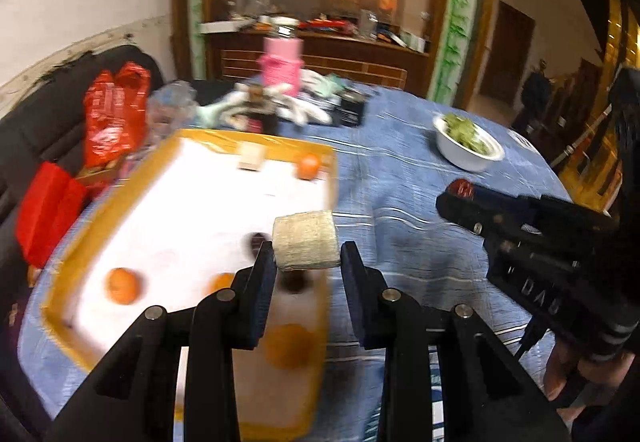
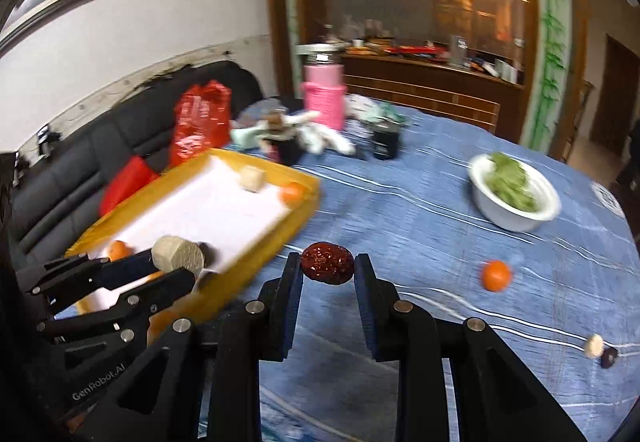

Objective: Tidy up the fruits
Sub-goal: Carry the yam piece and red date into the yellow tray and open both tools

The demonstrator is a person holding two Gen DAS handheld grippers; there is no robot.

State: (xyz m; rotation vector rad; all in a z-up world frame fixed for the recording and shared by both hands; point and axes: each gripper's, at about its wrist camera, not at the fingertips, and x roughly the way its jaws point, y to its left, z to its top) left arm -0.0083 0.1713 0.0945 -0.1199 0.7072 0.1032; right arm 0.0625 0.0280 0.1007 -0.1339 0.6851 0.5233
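My left gripper is shut on a pale cut chunk of fruit and holds it above the near right part of the yellow-rimmed white tray. The chunk also shows in the right wrist view. My right gripper is shut on a dark red date above the blue cloth, just right of the tray. The tray holds several oranges, a pale chunk and dark fruits. An orange, a pale chunk and a dark fruit lie on the cloth at right.
A white bowl of greens stands at the far right of the blue-clothed table. A pink container, dark jars, white cloth and red plastic bags crowd the back. A black sofa lies left.
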